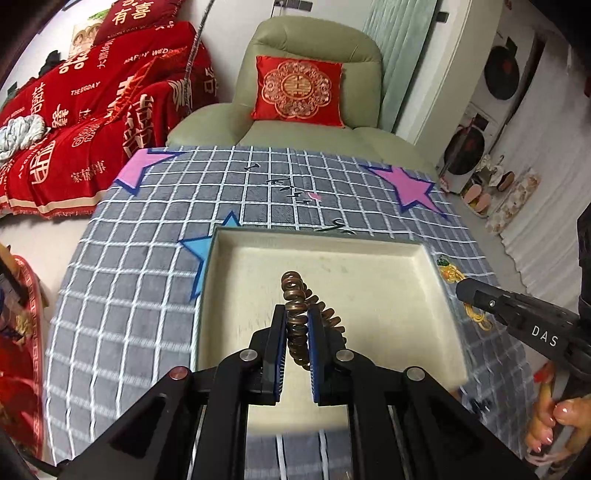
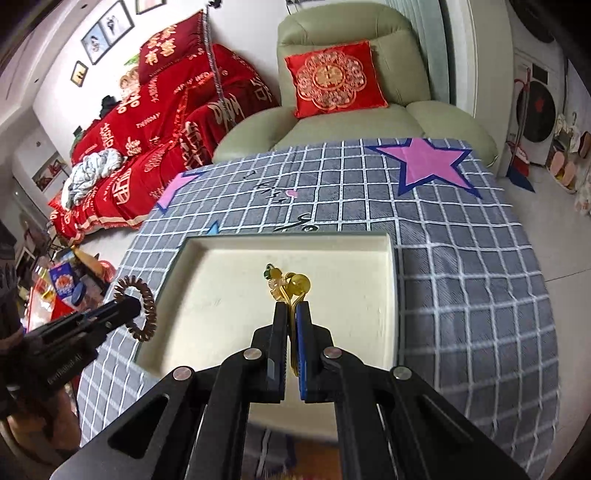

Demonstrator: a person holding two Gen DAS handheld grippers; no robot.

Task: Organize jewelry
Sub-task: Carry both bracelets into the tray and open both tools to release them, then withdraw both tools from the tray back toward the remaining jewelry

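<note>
my left tool [image 1: 297, 314] clenched on brown coil bracelet [image 1: 295, 291] | my right tool [image 2: 292, 308] clenched on yellow bead bracelet [image 2: 290, 282] | both over cream tray [image 2: 207, 258]

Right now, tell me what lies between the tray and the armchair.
Only checked cloth with a pink star lies between the tray and armchair, per the right wrist view.

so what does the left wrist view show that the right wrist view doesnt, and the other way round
Only the left wrist view shows the person's hand on the right gripper's handle, and that gripper from outside.

Only the right wrist view shows the framed pictures on the wall, and the left gripper from outside.

Both show the cream tray on the checked cloth, the left gripper shut on the brown coil bracelet, the right gripper shut on the yellow bead bracelet, and the green armchair.
</note>
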